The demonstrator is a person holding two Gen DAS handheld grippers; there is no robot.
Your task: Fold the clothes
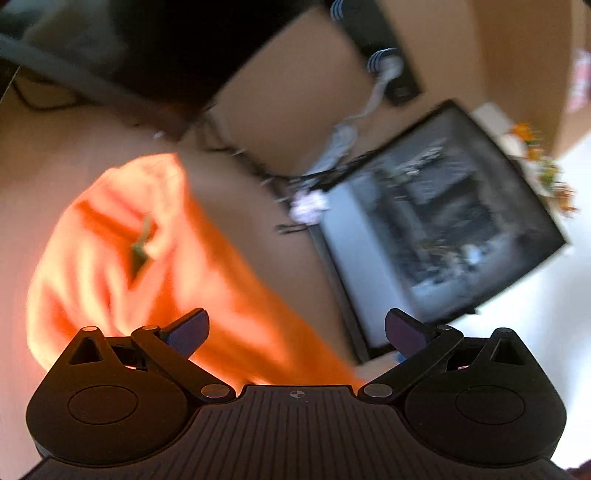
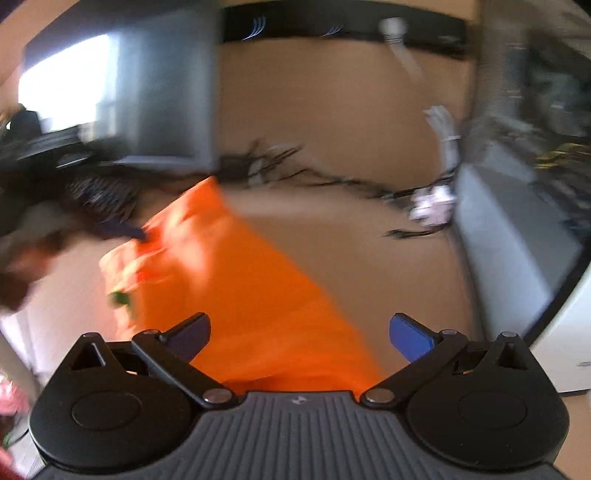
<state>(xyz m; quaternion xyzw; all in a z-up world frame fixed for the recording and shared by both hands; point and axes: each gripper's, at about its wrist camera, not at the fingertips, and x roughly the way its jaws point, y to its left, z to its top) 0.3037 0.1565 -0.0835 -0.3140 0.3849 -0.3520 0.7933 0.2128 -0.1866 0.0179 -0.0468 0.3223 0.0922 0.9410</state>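
Garment: orange garment lies spread on the tan tabletop, heaped toward the left side, one long strip running back under both cams; small green mark on the cloth, blurred.
Left tool: left tool w/ fingers spread wide, nothing between them, over the near strip of cloth; contact w/ the fabric can't be told.
Right tool: right tool also spread wide & empty, orange garment filling the gap below its blue pads.
Far edge: dark monitor stands by the tabletop's right edge; tangle of black cables & a white plug along the far edge.
Wall side: black bar w/ a white cord hanging from it, at the back.
Left side: a second screen, bright w/ reflected light, near the far left corner.
Image quality: both views motion-blurred; fine detail unreadable.
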